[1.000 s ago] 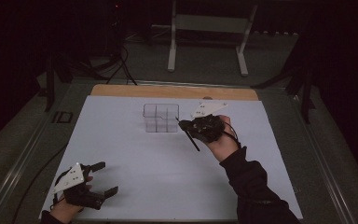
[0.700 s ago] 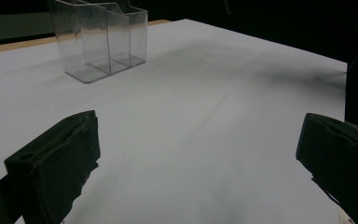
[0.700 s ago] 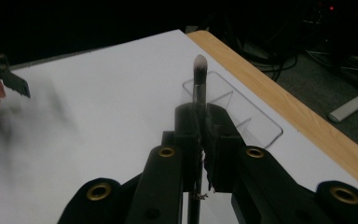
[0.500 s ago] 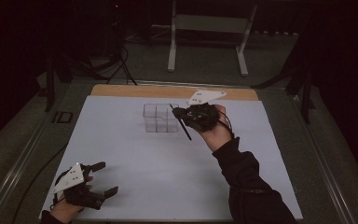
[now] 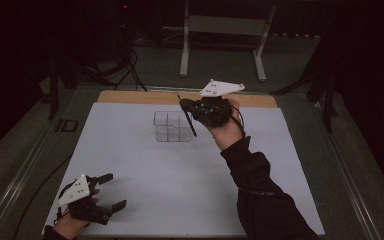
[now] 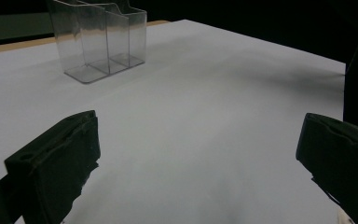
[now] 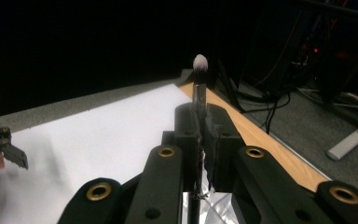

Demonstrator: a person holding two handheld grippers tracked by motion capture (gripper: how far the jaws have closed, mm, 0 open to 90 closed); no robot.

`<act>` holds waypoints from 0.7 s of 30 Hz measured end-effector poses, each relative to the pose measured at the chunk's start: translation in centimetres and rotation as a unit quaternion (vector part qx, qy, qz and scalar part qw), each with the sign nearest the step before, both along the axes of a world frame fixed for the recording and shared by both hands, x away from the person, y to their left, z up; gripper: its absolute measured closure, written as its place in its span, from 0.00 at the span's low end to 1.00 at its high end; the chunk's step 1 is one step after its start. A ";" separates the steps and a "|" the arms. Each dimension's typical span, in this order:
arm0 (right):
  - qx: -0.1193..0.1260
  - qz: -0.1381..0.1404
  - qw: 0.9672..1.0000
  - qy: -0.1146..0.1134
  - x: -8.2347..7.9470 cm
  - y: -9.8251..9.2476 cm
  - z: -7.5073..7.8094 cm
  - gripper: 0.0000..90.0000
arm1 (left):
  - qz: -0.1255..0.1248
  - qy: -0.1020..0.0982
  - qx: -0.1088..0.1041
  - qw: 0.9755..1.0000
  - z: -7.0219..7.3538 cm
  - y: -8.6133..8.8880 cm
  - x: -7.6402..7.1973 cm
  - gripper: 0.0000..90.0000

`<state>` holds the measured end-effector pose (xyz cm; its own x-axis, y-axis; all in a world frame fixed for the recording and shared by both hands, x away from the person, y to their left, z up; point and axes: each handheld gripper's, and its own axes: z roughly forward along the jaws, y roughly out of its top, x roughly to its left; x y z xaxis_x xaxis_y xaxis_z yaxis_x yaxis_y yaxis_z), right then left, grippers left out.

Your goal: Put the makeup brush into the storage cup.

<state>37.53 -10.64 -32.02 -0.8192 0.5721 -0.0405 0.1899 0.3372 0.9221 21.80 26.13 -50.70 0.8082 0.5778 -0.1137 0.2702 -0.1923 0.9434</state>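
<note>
My right gripper (image 5: 186, 106) is raised above the table, just right of a clear plastic organizer (image 5: 170, 127) with several compartments. It is shut on a thin black brush (image 5: 190, 122), which slants down past the organizer's right side. In the right gripper view the brush's pale bristle tip (image 7: 200, 63) points up beyond the shut gripper (image 7: 203, 122). My left gripper (image 5: 114, 190) rests open at the near left of the white mat (image 5: 145, 170). In the left gripper view the gripper (image 6: 198, 158) has nothing between its jaws, and the organizer (image 6: 98, 37) stands far off.
A wooden strip (image 5: 130, 96) borders the mat's far edge. Beyond the table stand a white metal frame (image 5: 222, 30) and floor cables (image 5: 125, 65). The other hand with the left gripper (image 7: 0, 145) appears at the left edge of the right gripper view.
The right gripper has risen and moved left and farther back with the brush, which now slants beside the organizer. The left gripper has stayed put.
</note>
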 end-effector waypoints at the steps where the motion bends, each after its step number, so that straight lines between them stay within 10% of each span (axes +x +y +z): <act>1: 0.000 0.000 1.000 0.000 0.0 0.0 0.0 0.94 | 0.000 0.000 0.000 1.000 0.0 0.0 0.0 0.01; 21: 0.048 -0.008 0.998 -0.039 2.7 1.8 1.4 0.94 | -0.001 -0.001 -0.002 1.000 0.0 0.1 -0.1 0.01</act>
<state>40.23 -8.82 -30.59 -0.8060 0.5899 -0.0486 0.1201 0.2433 0.9625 21.74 26.24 -50.66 0.8101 0.5749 -0.1147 0.2679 -0.1890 0.9447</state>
